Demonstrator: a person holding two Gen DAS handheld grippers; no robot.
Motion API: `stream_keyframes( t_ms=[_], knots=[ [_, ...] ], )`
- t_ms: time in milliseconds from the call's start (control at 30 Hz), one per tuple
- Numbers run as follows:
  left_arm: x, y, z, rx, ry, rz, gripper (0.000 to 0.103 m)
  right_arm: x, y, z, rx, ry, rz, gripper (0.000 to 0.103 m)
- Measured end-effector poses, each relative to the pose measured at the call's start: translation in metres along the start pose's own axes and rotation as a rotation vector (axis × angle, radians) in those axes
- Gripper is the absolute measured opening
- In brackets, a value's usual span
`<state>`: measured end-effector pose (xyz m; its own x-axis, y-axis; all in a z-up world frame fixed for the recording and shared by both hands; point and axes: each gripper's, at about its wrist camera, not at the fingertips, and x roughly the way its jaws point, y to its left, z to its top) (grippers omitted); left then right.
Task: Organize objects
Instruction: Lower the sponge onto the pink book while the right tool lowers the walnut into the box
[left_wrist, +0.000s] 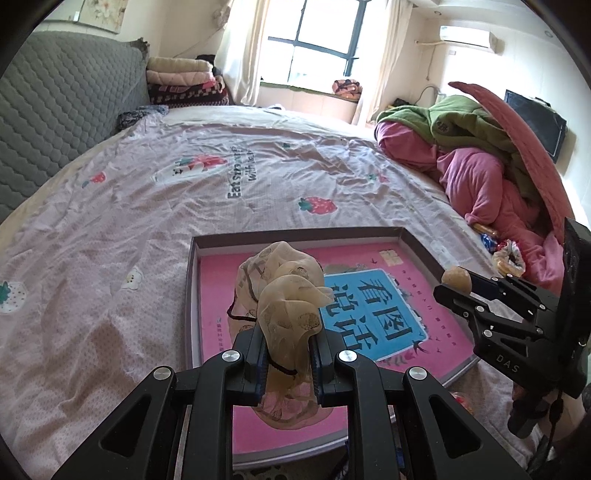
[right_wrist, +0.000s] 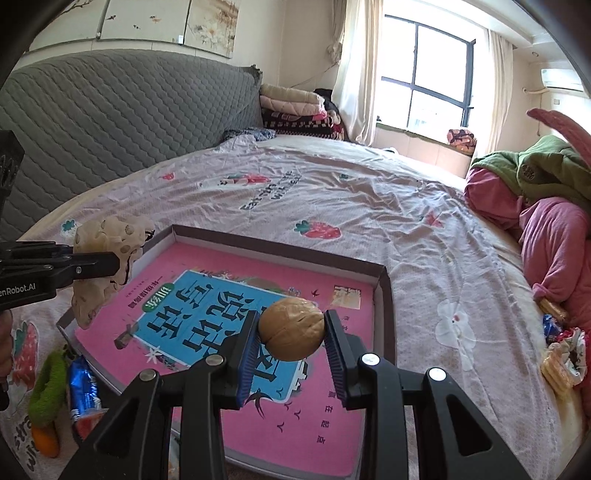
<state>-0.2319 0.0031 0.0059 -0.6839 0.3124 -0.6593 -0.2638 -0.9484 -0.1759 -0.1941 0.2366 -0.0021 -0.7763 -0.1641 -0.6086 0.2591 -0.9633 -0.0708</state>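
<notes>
Carrying both loads over the shallow cardboard box lined with a pink book (right_wrist: 380, 284). Left gripper (left_wrist: 288, 354) fingers pinching a sheer beige printed cloth (left_wrist: 284, 295), right gripper (right_wrist: 291, 336) fingers clamping a round tan walnut (right_wrist: 291, 328). Next, probably: lowering, then releasing inside.

Free room: my way down into the shallow box (right_wrist: 384, 291) is open over the pink book (right_wrist: 314, 424). Obstacles: heaped pink and green bedding (right_wrist: 546, 221) at right, snack packets (right_wrist: 83, 387) at left. Bedsheet (left_wrist: 258, 177) beyond lies bare.
</notes>
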Motion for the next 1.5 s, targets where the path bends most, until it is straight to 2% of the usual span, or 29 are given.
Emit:
stream_keyframes(
  t_ms=[300, 500, 1000, 1100, 1167, 1300, 1333, 1500],
  knots=[
    [0.023, 0.002, -0.005, -0.006, 0.070, 0.004, 0.019, 0.026, -0.009, -0.009, 0.012, 0.085, 0.019, 0.035],
    [0.034, 0.009, -0.007, -0.025, 0.109, 0.014, 0.024, 0.035, -0.011, -0.015, 0.035, 0.121, 0.024, 0.035],
    [0.038, 0.000, -0.012, 0.014, 0.120, 0.011, 0.029, 0.041, -0.011, -0.020, 0.037, 0.146, 0.009, 0.035],
    [0.038, -0.001, -0.012, 0.019, 0.118, 0.015, 0.033, 0.041, -0.011, -0.021, 0.037, 0.148, 0.006, 0.035],
    [0.039, 0.000, -0.012, 0.015, 0.120, 0.020, 0.043, 0.041, -0.011, -0.022, 0.036, 0.149, 0.003, 0.035],
    [0.041, 0.001, -0.013, 0.014, 0.127, 0.031, 0.048, 0.040, -0.012, -0.022, 0.040, 0.145, -0.003, 0.035],
    [0.041, 0.001, -0.012, 0.011, 0.129, 0.031, 0.052, 0.039, -0.012, -0.022, 0.041, 0.143, -0.003, 0.035],
    [0.037, 0.004, -0.011, -0.013, 0.098, 0.006, 0.065, 0.036, -0.013, -0.021, 0.043, 0.134, -0.005, 0.038]
  ],
)
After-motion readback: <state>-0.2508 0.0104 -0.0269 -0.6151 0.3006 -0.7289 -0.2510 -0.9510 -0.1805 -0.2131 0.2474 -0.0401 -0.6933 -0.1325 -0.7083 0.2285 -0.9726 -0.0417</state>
